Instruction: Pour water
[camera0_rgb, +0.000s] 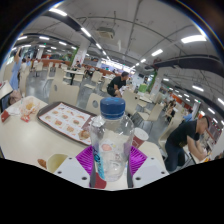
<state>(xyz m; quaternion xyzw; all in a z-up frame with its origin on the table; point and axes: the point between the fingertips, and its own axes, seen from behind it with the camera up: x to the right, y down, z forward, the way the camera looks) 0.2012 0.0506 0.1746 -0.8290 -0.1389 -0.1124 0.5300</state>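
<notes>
Water bottle held upright between my fingers.

My gripper (111, 160) is clamped on a clear bottle (110, 140) with a blue cap (113, 105), purple pads (87, 158) pressing both its sides. Beyond it, a white table (30, 135) bears a tray (64, 122). A person (186, 137) bends nearby, another (118, 83) stands farther off.

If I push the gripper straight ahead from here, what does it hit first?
The water bottle already stands between the fingers, so the gripper carries it along. Past the bottle, a paper cup just beyond and slightly right on the white table looks nearest, though depth is unclear.
</notes>
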